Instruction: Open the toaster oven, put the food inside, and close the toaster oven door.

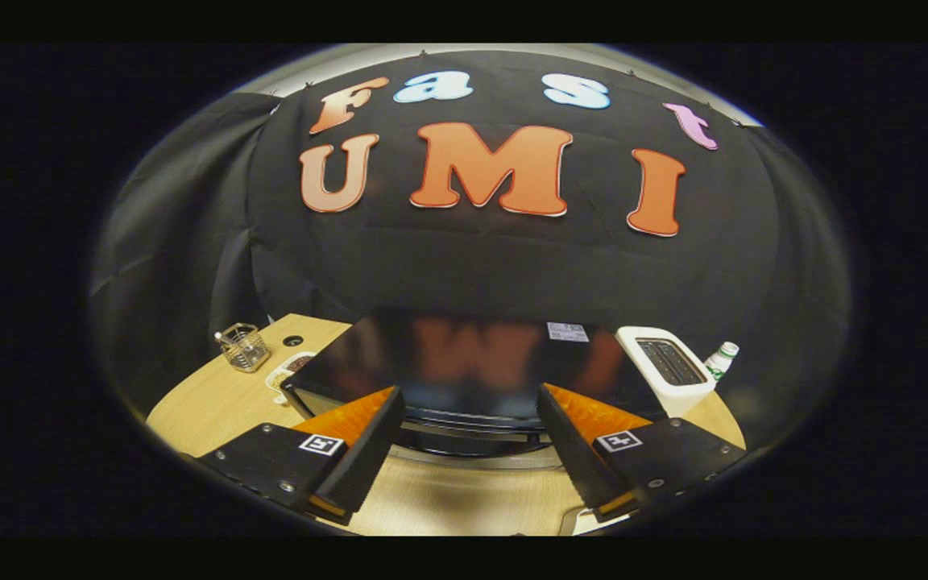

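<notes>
Gripper (470,439): fingers spread wide apart, holding nothing, poised above the front edge of the toaster oven. Toaster oven (472,362): black, glossy top that reflects the booth wall; stands on the wooden table, directly ahead of the fingers and partly between them; a white label sticker (568,331) sits on its top toward the far right. Handle (464,431): a metallic bar across the oven's front, seen in the gap between the two fingers; whether the door is fully shut cannot be told from this angle. Food dish (291,369): a small white plate with something brown on it, just beside the oven's left side, partly hidden by it; contents too small to identify. Wire basket (243,346): small, metal, on the table further left of the dish and apart from it. Slot toaster (665,366): white, two slots on top, standing just beside the oven's right side. Bottle (722,359): white with green, behind the slot toaster at the table's far right. Table (214,403): light wood, with a round cable hole (293,341) near the basket.
</notes>
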